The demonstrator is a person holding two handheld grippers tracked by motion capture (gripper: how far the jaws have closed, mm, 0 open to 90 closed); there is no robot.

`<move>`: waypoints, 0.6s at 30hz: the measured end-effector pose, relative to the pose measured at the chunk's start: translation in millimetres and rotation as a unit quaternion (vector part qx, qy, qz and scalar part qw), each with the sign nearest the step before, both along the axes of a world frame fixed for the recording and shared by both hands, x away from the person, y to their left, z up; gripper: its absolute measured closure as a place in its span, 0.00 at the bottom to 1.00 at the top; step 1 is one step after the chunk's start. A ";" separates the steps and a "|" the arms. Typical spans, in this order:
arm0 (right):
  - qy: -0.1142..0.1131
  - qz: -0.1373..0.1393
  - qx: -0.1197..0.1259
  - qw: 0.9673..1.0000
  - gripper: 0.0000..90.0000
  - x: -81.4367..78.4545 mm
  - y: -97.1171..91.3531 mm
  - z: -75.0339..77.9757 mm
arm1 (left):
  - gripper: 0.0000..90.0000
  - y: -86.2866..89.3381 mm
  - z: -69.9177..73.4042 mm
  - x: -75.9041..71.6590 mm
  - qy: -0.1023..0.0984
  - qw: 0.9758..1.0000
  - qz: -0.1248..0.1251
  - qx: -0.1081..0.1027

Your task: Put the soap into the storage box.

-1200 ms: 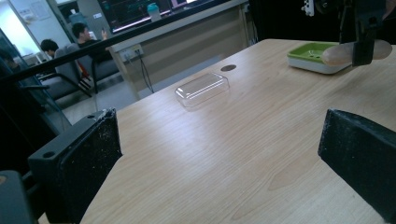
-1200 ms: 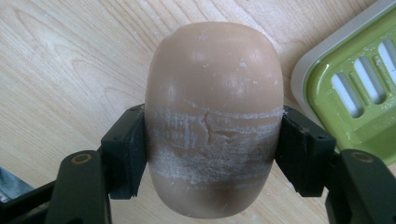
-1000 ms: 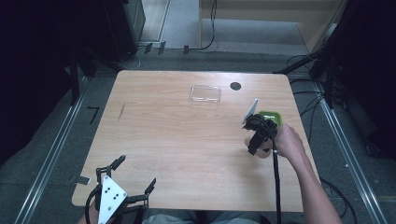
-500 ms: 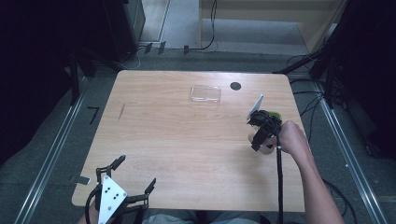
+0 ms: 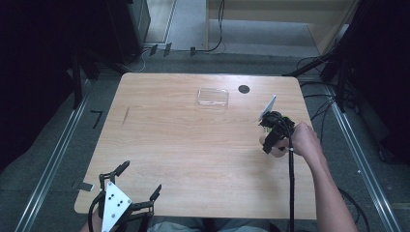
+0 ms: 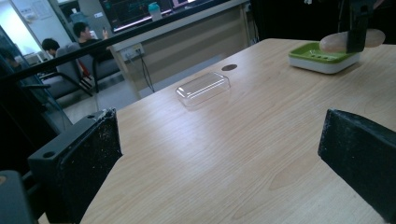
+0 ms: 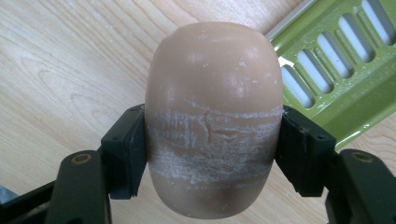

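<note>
Change: sitting farther from the person and lower over the desk [image 5: 193,145] than a second ago, right gripper [image 7: 212,140] with its load; left gripper [image 5: 130,188] unmoved at the near left corner.
Right jaws: clamping the soap bar [image 7: 212,116] by its two long sides, pads pressing into a scuffed, whitish band.
Soap: smooth, rounded, peach-coloured oval, jutting forward past the jaws, hanging over bare wood just beside the soap dish [image 7: 345,79].
Dish: green slotted tray in a white base, glossy plastic.
Left jaws: standing wide apart, gripping nothing, black pads dusty.
Lid [image 5: 213,96]: clear, rectangular, lying near the far edge.
Desk: pale wood-grain top.
</note>
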State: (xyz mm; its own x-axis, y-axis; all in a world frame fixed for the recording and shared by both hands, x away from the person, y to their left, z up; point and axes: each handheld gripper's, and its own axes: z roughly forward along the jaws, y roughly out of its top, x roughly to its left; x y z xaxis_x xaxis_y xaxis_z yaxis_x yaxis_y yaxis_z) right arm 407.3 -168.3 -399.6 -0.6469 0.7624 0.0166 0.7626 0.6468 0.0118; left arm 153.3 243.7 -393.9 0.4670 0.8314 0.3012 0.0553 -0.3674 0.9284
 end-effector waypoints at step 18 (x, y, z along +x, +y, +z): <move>-0.003 -0.017 0.009 1.000 0.38 9.2 -14.1 0.3 | 0.00 0.2 0.0 -0.3 0.000 1.000 0.001 0.000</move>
State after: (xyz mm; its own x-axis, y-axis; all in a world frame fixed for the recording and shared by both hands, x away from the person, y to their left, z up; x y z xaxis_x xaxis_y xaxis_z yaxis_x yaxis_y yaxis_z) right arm 416.6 -182.4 -399.3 -0.6204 0.7838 0.0262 0.7843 0.6198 0.0278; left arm 152.9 243.9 -393.8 0.4655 0.8323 0.3010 0.0562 -0.3672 0.9284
